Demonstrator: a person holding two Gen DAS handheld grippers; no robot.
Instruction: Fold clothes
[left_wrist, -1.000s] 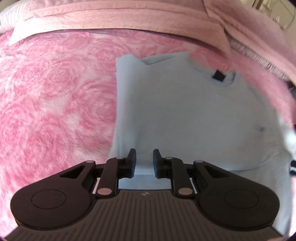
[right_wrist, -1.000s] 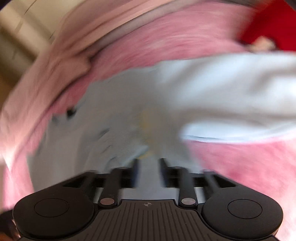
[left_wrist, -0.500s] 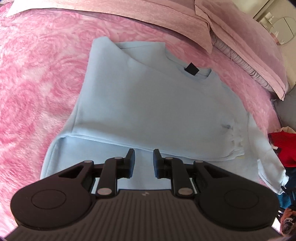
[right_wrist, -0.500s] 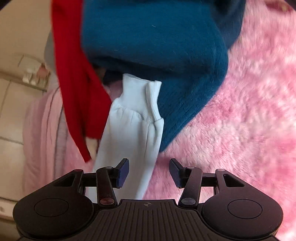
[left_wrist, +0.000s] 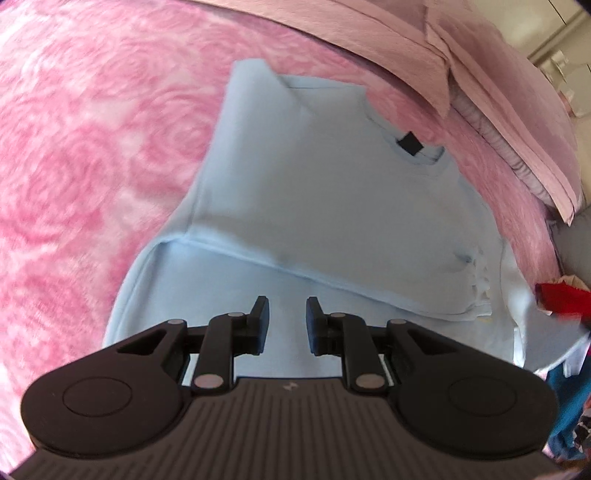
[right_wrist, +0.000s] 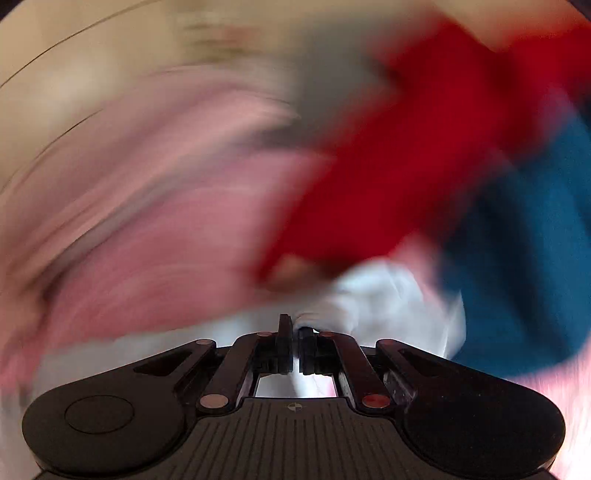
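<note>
A light blue sweatshirt (left_wrist: 314, 206) lies flat on the pink rose-patterned blanket (left_wrist: 85, 155), neck with its black label (left_wrist: 410, 142) pointing away. One sleeve is folded across the body. My left gripper (left_wrist: 283, 314) is open and empty, hovering over the sweatshirt's lower part. In the blurred right wrist view, my right gripper (right_wrist: 295, 328) is shut on the pale blue sleeve cuff (right_wrist: 388, 295), beside the red and teal clothes.
Pink pillows (left_wrist: 461, 74) lie along the far edge of the bed. A red garment (right_wrist: 406, 166) and a teal knit garment (right_wrist: 524, 258) are piled at the right, also showing in the left wrist view (left_wrist: 557, 299).
My right gripper has closed on the sleeve cuff and is moving fast, so its view is blurred. My left gripper stayed open and drifted slightly over the sweatshirt.
</note>
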